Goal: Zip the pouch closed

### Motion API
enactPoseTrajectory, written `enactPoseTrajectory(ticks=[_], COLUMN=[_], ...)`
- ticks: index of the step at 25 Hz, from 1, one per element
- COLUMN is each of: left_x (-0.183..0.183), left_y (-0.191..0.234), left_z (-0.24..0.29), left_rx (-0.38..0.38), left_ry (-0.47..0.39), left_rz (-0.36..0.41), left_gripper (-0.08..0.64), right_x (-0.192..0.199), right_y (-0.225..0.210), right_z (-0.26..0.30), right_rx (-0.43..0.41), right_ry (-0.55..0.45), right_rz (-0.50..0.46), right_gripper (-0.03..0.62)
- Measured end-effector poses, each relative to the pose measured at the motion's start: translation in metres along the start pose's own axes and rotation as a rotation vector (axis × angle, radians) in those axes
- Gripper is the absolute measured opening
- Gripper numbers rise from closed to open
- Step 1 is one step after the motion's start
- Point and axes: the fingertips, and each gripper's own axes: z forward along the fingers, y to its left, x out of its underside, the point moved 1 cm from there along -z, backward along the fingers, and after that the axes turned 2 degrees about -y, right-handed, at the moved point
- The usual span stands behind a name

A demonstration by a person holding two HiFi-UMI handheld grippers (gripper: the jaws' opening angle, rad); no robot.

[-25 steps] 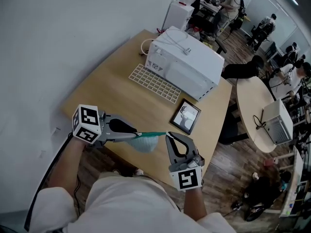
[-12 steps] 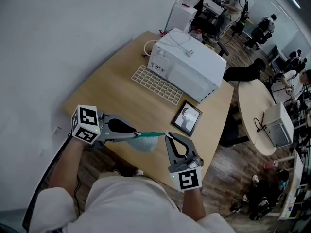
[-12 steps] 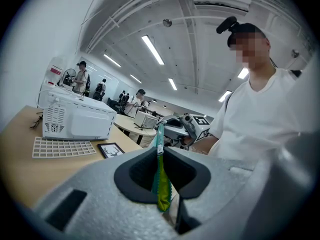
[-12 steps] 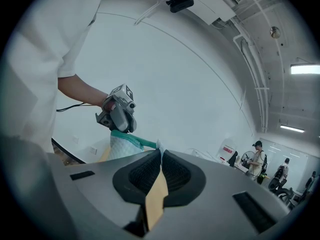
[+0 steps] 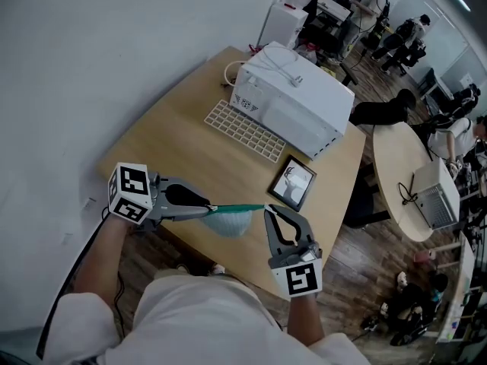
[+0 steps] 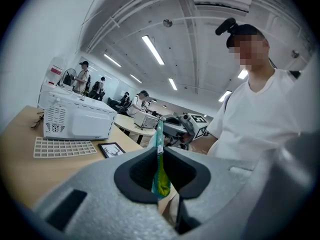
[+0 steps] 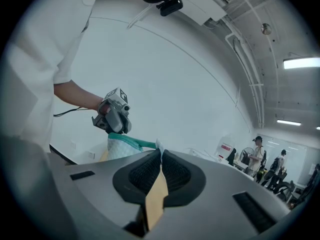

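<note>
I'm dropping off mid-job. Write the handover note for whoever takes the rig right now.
Left hand-held gripper: shut on the pouch's left end, on the teal zip.
Right hand-held gripper: shut on a small white tab at the zip's other end, probably the pull.
Pouch: hanging between them over the table's near edge.
Done: zip looks drawn along its length; fully shut, cannot tell.
Left: check the zip's end, finish the pull if needed, set the pouch down.
</note>
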Motion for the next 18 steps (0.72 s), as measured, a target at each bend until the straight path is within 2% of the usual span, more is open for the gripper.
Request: enactPoseTrajectory(ticks=[18], left_x=[-0.004], left_y=[0.005], left_z=[-0.007], left_rx=[-0.052], left_ry=[-0.021], left_rz=[0.035], left_gripper=[0.044], right_x=[0.003], right_y=[-0.021], right_z=[-0.005], right_rx=[0.065], right_ry=[-0.022], right_rz=[0.040], right_gripper=[0.014])
